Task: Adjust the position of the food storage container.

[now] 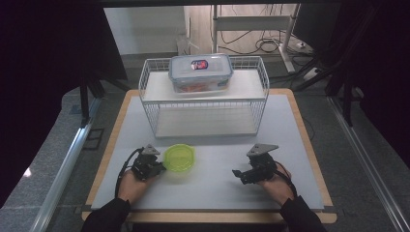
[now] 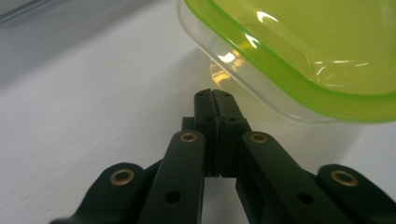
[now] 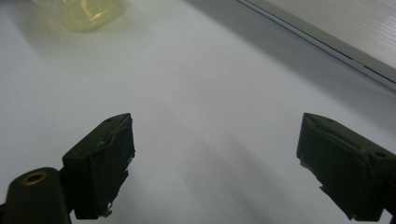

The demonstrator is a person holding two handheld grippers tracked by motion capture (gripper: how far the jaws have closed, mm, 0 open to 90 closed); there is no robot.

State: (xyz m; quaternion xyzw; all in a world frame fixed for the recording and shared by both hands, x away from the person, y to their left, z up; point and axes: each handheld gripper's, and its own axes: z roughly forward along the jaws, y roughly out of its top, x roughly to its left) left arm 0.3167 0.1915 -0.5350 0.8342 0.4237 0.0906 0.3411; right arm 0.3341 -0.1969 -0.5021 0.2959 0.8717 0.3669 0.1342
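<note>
the round clear plastic tub with a lime-green lid [image 1: 179, 158] sits lower centre-left on the white table mat [image 1: 290, 125]; the left gripper [image 2: 215, 95], jaws closed on nothing, noses its rim; a push could skid or tip it; the right gripper [image 3: 215, 163] gapes empty at lower right, too far to steady it

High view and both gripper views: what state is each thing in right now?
Green-lidded container: lid on, resting on the table, not gripped.
Clear lidded box: lid on, sitting on the wire rack's top shelf.
Left gripper: shut, empty, tips beside the green-lidded container.
Right gripper: open, empty.
</note>
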